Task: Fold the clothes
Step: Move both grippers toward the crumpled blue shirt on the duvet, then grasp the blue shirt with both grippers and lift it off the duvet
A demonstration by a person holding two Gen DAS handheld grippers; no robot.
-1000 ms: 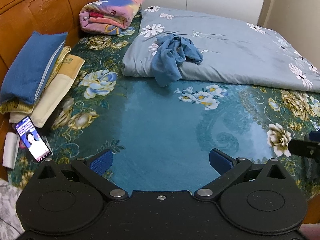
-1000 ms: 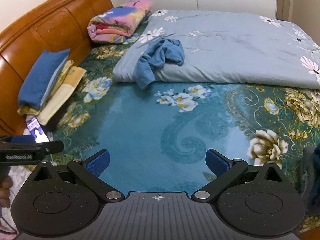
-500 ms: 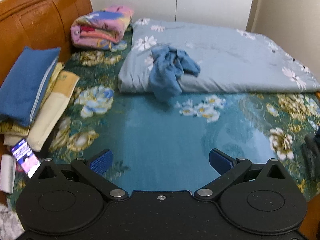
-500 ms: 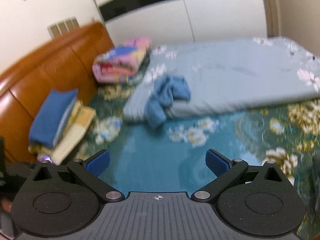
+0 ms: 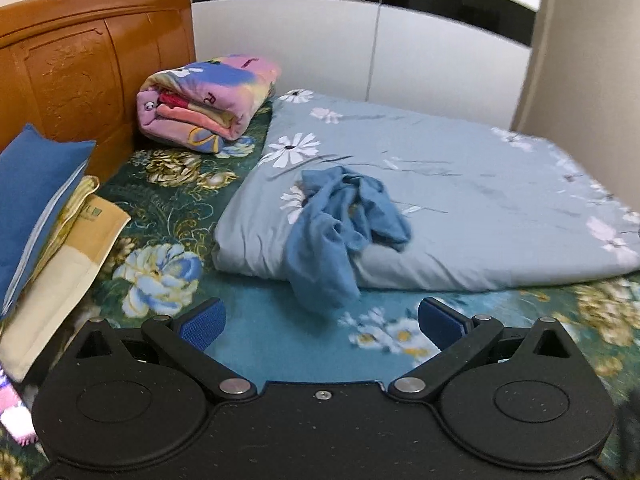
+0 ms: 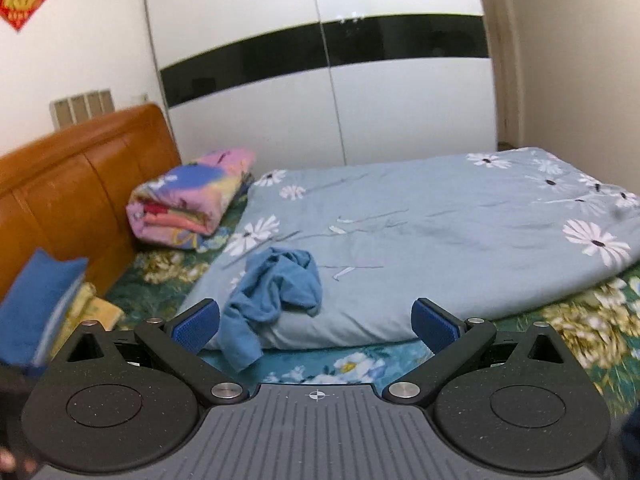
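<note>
Blue garment [image 5: 340, 224] lies crumpled on the near edge of the folded grey floral quilt [image 5: 460, 200], 1 end hanging onto the teal bedsheet [image 5: 280, 332]. Left gripper [image 5: 322, 322] and right gripper [image 6: 316, 326] both stand wide apart, holding nothing, short of the cloth. A good grasp would likely take 2 separate edges, such as shoulders or hem, not the bunched middle. Open sheet along the bed's near edge offers spreading room; pillows [image 5: 36, 208] crowd the headboard [image 5: 92, 60] side.
</note>
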